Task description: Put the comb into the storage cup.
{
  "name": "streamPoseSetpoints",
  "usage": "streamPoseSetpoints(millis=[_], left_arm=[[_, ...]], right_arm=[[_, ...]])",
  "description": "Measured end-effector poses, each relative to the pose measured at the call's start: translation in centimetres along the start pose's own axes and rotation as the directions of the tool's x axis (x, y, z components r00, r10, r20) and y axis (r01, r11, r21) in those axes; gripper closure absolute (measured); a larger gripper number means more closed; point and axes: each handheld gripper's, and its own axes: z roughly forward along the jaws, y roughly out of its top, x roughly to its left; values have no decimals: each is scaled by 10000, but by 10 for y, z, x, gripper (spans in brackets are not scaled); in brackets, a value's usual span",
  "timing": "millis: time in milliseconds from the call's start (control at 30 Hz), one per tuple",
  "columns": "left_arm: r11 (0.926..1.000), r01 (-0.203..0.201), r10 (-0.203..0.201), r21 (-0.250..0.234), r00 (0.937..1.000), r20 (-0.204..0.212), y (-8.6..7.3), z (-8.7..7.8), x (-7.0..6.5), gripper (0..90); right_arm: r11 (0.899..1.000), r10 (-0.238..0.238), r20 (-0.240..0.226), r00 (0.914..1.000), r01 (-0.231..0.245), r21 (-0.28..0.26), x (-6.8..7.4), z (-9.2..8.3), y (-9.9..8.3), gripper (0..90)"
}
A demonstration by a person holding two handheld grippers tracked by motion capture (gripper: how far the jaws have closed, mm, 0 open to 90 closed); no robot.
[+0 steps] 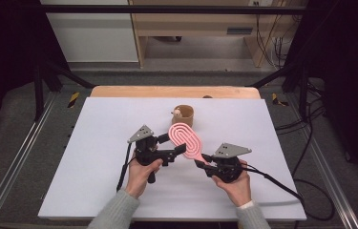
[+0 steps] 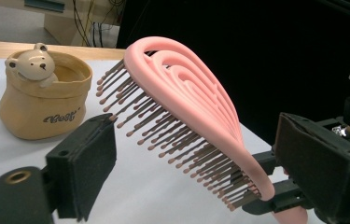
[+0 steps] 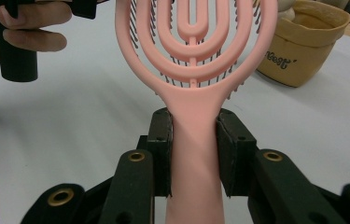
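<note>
1. Where the white board (image 1: pixel 95 157) runs back toward the far edge of the table, a small tan cup (image 1: pixel 184 115) shaped like a soft sack stands upright, with dark lettering on its side and a little cream bear figure (image 2: pixel 29 63) peering over its rim; the inside looks hollow, and I cannot tell whether anything else lies in it.
2. Just in front of the cup, lifted clear of the board, is a pink hairbrush (image 1: pixel 187 140) with an open looped back and brown bristles (image 2: pixel 172 135) pointing down and toward the left gripper.
3. The right gripper (image 3: pixel 193 154) pinches the brush's handle, one black pad pressed on each side, and the brush head tilts up and away from it.
4. The left gripper (image 2: pixel 196 154) has its jaws spread wide on either side of the bristled head; one pad looks to sit right at the nearest bristle tips, though I cannot tell whether it touches them.
5. A person's hands (image 1: pixel 141 174) in grey sleeves come in from the near edge, each wrapped round a gripper.
6. The board lies on a wooden tabletop (image 1: pixel 176 91) inside a dark metal frame; beyond it are grey floor, pale wooden furniture and loose cables.
</note>
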Motion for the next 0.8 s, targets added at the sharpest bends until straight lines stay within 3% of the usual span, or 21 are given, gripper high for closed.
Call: streamPoseSetpoints(millis=[400, 800], left_arm=[[9990, 419, -419, -135, 9991, -23, -2, 11, -5, 283], [9955, 937, -938, -131, 9956, -23, -2, 12, -5, 408]], right_arm=[[10000, -48, -31, 10000, 48, -81, 0, 0, 0, 695], [9998, -101, -57, 9999, 100, -152, 1, 0, 0, 695]])
